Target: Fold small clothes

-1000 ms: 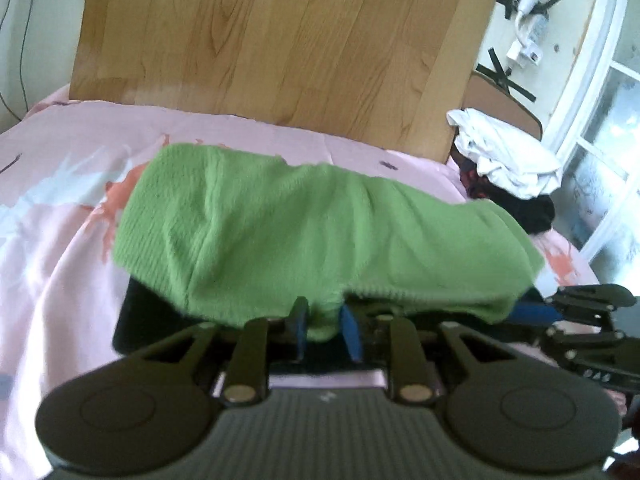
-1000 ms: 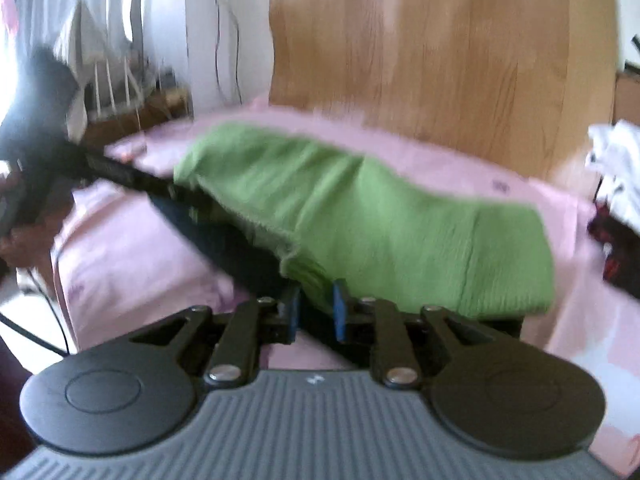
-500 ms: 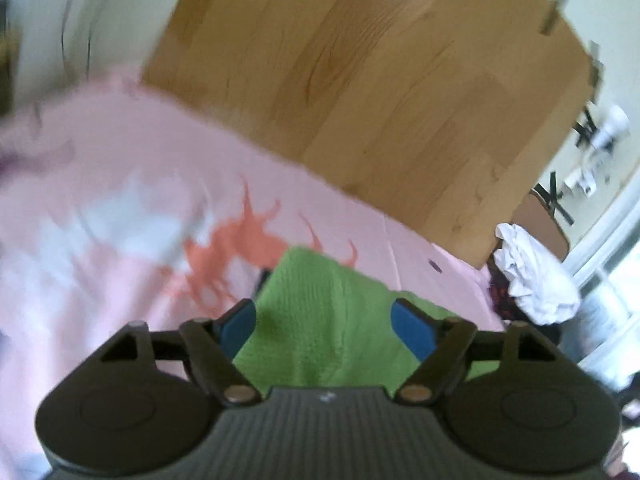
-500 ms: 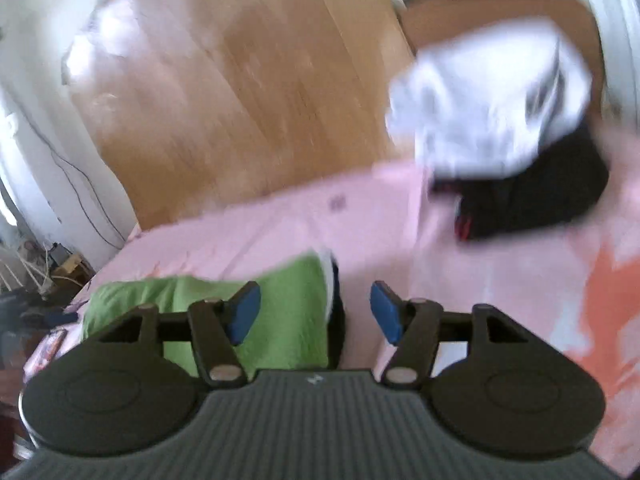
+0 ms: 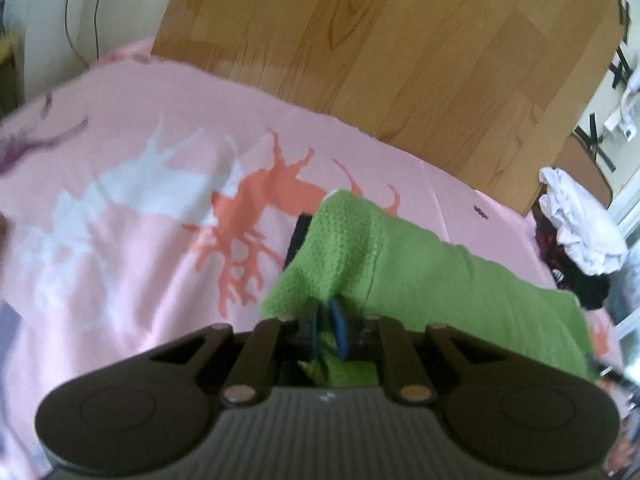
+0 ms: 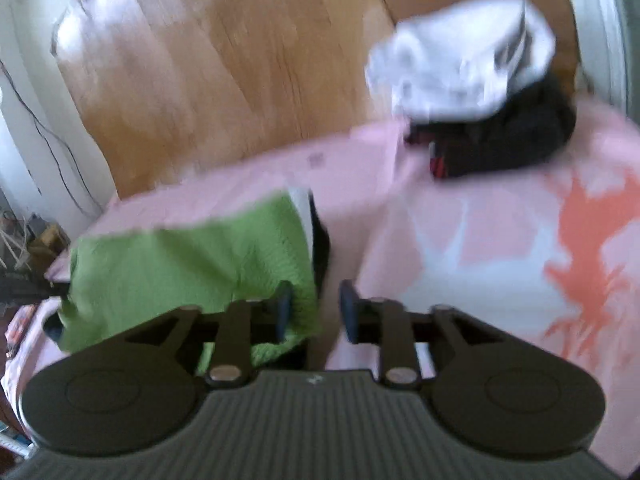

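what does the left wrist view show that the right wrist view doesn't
Only the left wrist view shows the left gripper, its jaws just closed on a bunched edge of the green knit garment, and the taped wall fittings.

Only the right wrist view shows the right gripper, jaws apart and just closing, the garment's edge against one finger, not pinched.

Both show the pink printed bedsheet, the wooden board and the pile of white and dark clothes.
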Available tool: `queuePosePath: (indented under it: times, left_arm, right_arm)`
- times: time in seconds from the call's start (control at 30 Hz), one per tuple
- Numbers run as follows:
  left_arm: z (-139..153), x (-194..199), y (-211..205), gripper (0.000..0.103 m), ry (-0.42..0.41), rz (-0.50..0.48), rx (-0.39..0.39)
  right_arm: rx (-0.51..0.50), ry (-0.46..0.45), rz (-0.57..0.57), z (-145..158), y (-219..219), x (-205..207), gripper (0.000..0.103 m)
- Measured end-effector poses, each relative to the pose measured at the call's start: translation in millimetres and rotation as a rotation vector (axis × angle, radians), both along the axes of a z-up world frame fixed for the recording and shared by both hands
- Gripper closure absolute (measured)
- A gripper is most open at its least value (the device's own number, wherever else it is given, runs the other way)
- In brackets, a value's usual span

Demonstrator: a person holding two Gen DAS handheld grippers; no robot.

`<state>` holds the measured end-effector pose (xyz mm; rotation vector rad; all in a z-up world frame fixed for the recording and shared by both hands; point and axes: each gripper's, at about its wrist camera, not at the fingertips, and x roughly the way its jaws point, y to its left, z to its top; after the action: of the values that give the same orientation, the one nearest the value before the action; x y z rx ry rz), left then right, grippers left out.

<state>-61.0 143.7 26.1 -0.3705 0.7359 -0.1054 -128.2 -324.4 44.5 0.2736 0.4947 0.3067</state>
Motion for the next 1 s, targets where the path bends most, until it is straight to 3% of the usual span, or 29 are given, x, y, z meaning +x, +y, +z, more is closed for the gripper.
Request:
queuePosePath:
  times: [0.17, 0.23, 0.27, 0.3, 0.33, 0.47, 0.53, 0.6, 0.67, 0.7, 0.73, 0.8, 0.87, 0.93, 0.97, 1.0]
  left_arm:
    - [35.6, -25.6, 5.5, 0.077, -0.151, 0.028, 0.012]
    - [40.8, -27.3, 6.6, 0.055, -0.180, 0.044, 0.015]
    - [39.8, -26.5, 6.9, 0.033, -0.178, 0.060, 0.021]
    - [36.5, -24.7, 7.2, 0.021, -0.165, 0.079, 0.025]
    - [32.2, -22.7, 6.9, 0.020, -0.148, 0.085, 0.027]
    - [7.2, -4.5, 5.2, 0.020, -0.059, 0.070, -0.024]
    - [-5.7, 6.2, -0.2, 0.033, -0.004, 0.059, -0.016]
    - [-14.2, 9.2, -2.0, 0.076, 0.034, 0.044, -0.019]
    - [-11.9, 0.9, 0.8, 0.084, 0.015, 0.036, -0.026]
    - [-7.7, -6.3, 2.7, 0.085, -0.002, 0.031, -0.038]
    - [-2.9, -15.3, 3.5, 0.085, -0.025, 0.022, -0.044]
    - [4.8, -30.2, 3.1, 0.086, -0.050, 0.007, -0.037]
    - [5.3, -31.8, 1.8, 0.085, -0.028, 0.006, -0.019]
    - [-2.6, -23.7, -0.4, 0.077, 0.019, 0.018, 0.018]
    - [-6.7, -18.5, -2.1, 0.064, 0.053, 0.036, 0.040]
    - [-8.9, -15.3, -3.0, 0.059, 0.072, 0.058, 0.057]
  right_arm:
    - [-0.092, -0.170, -0.018, 32.9, 11.4, -17.4, 0.062]
    - [-0.094, -0.196, 0.037, 38.0, 28.2, -12.4, 0.062]
    - [-0.090, -0.206, 0.073, 39.3, 37.8, -10.1, 0.063]
    - [-0.092, -0.213, 0.109, 41.2, 47.4, -5.8, 0.063]
    - [-0.102, -0.221, 0.141, 40.6, 58.7, -2.5, 0.063]
    - [-0.089, -0.202, 0.204, 33.6, 97.8, 16.0, 0.063]
    - [-0.052, -0.154, 0.267, 28.9, 114.8, 28.1, 0.064]
    - [-0.074, -0.106, 0.302, 22.0, 128.4, 41.1, 0.066]
    - [-0.159, -0.029, 0.239, 6.9, 132.4, 57.1, 0.073]
    - [-0.170, -0.026, 0.207, -4.4, 125.1, 65.2, 0.074]
    - [-0.107, -0.051, 0.211, -10.2, 112.0, 67.7, 0.078]
    - [0.010, -0.002, 0.196, -10.5, 94.5, 72.3, 0.080]
    - [-0.010, -0.020, 0.193, -9.5, 95.5, 67.6, 0.080]
    - [-0.058, -0.054, 0.185, -9.1, 101.3, 61.4, 0.079]
    - [-0.075, -0.062, 0.181, -9.3, 104.3, 60.4, 0.079]
    - [-0.084, -0.066, 0.180, -9.0, 105.1, 60.6, 0.079]
